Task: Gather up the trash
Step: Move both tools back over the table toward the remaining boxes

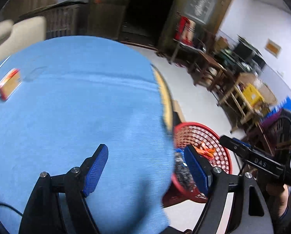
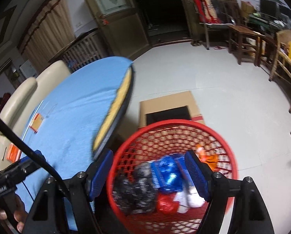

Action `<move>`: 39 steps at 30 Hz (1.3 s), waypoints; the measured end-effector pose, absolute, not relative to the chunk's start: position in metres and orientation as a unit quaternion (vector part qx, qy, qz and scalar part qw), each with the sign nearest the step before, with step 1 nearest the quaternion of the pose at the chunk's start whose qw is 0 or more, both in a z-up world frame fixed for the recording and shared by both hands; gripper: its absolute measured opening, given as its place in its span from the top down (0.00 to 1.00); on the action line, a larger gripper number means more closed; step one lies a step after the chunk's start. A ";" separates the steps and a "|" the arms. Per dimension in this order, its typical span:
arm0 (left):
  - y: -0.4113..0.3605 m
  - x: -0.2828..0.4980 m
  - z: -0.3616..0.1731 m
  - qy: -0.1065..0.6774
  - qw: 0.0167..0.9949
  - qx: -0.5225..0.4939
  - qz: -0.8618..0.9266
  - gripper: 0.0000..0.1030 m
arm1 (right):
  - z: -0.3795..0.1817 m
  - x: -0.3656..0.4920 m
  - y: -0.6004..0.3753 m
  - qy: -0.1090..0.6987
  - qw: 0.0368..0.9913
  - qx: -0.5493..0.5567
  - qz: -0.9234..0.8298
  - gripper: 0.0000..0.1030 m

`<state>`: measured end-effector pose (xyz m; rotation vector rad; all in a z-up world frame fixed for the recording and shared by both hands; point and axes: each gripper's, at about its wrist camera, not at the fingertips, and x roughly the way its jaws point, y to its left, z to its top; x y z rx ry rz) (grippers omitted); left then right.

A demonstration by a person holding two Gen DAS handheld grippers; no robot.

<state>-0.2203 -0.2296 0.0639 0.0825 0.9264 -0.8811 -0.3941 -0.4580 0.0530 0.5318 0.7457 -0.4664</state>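
Where red basket [image 2: 172, 128] holds trash, dark blurred lump [image 2: 134, 191] unidentifiable.

left wrist over table [image 1: 67, 107], right wrist above basket [image 2: 165, 124], both shared

Both the left gripper [image 1: 146, 167] and right gripper [image 2: 150, 172] hang with jaws spread wide, gripping nothing.
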 end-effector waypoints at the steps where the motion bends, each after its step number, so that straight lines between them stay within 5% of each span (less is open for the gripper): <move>1: -0.217 -0.212 0.062 0.437 0.805 0.024 -0.401 0.22 | 0.053 -0.390 -0.454 0.358 0.872 0.252 -0.219 0.23; 18: -0.087 -0.159 0.055 0.431 0.865 -0.053 -0.251 0.22 | 0.053 -0.303 -0.371 0.389 0.890 0.205 -0.123 0.23; 39: -0.024 -0.118 0.080 0.385 0.905 0.012 -0.181 0.22 | 0.072 -0.185 -0.313 0.411 0.890 0.182 -0.069 0.23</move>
